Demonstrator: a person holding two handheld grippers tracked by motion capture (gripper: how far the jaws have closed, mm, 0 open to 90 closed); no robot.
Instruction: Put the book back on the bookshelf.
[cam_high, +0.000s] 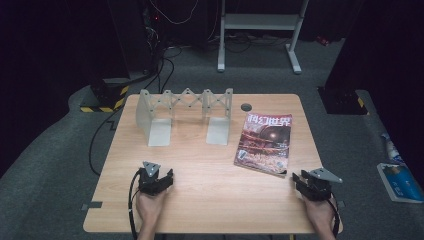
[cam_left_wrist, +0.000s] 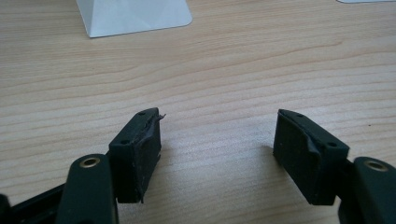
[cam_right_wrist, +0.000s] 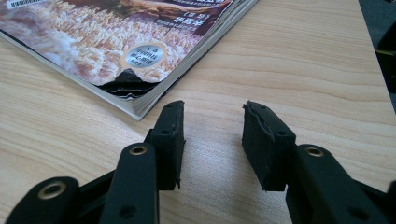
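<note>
Resting low over the table, the left gripper sits near the front edge on the person's left side, and in the left gripper view its jaws stand wide apart with nothing but bare wood grain between them. The right gripper sits near the front right corner, just beside the near corner of the magazine; its jaws are also apart and hold nothing, with only tabletop between the pads. In the right gripper view the magazine lies flat just ahead and to the left of the jaws, its worn, slightly torn corner pointing toward them and close to the left pad without touching it. From the high view the magazine lies face up on the right half of the table, tilted a little, with a reddish cover and large characters across the top. A grey folding rack stands at the back of the table, left of the magazine and apart from it, with two flat feet on the wood; one foot shows at the top of the left gripper view, well ahead of that gripper. A small dark round hole sits in the tabletop just behind the magazine. Each hand grips its tool from the front edge, cables trailing back.
</note>
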